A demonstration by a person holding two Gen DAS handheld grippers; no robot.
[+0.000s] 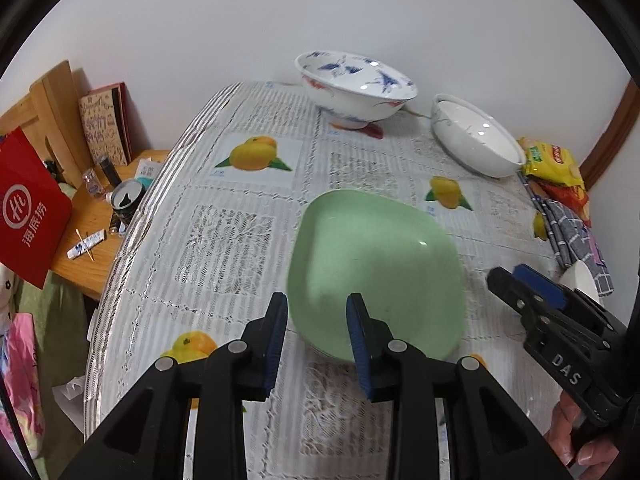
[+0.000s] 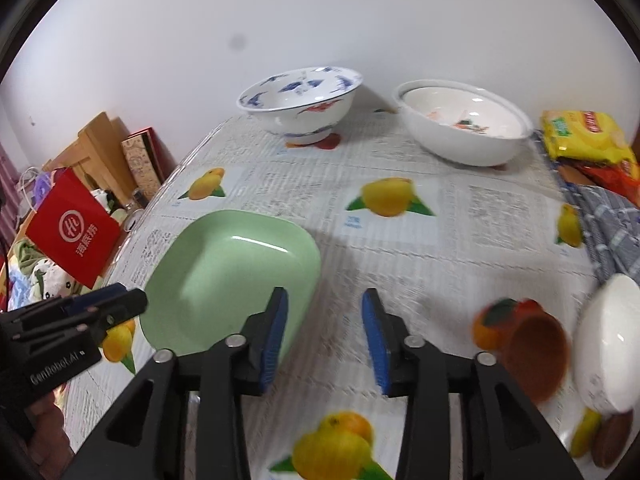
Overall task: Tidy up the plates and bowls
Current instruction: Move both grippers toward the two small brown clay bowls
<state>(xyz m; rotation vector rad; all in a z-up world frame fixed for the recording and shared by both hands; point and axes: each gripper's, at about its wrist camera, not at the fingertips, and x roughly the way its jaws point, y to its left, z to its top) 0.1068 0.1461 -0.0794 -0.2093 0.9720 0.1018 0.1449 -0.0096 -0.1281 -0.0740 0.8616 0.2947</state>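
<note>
Green square plate point(image 1: 376, 276) lies flat on the tabletop point(image 1: 240, 240), just ahead of the left hand-held gripper point(image 1: 318, 340), spread and empty; right hand-held gripper point(image 2: 325, 338), also spread and empty, sits beside its edge.

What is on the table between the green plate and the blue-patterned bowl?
Nothing: between the green plate and the blue-patterned bowl only bare tablecloth with printed fruit shows, in both wrist views.
</note>
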